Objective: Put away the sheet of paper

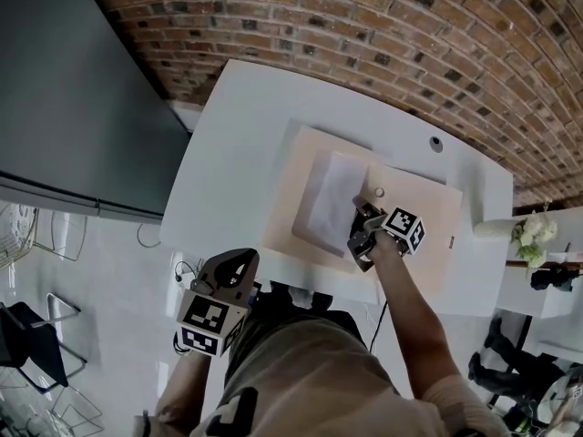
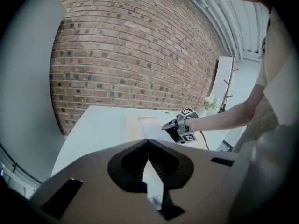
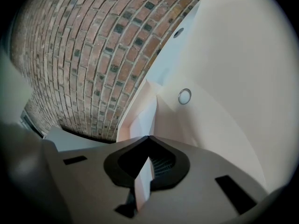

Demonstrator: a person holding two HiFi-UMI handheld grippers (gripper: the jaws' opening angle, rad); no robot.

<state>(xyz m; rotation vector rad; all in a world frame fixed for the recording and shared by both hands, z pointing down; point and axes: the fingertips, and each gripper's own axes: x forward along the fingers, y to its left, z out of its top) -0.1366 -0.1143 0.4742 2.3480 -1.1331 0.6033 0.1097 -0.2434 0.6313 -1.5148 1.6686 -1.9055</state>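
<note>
Right gripper [image 1: 362, 218] clamped on the sheet of paper [image 1: 330, 200]; left gripper [image 1: 239, 262] closed on nothing.

Right gripper view: jaw tips meet, with the sheet's edge pinched between them. Head view: the sheet extends from the right gripper toward 11 o'clock over a beige mat [image 1: 428, 217] on the white table [image 1: 237, 144]. A small round metal disc [image 1: 379, 191] sits on the mat at 1 o'clock, just beside the gripper. The left gripper hangs off the table's near edge at 7 o'clock, well apart from the sheet.

Brick wall [image 1: 364, 25] behind wht table [image 1: 237, 144], grey panel [image 1: 64, 89] at L, maybe a screen.
</note>
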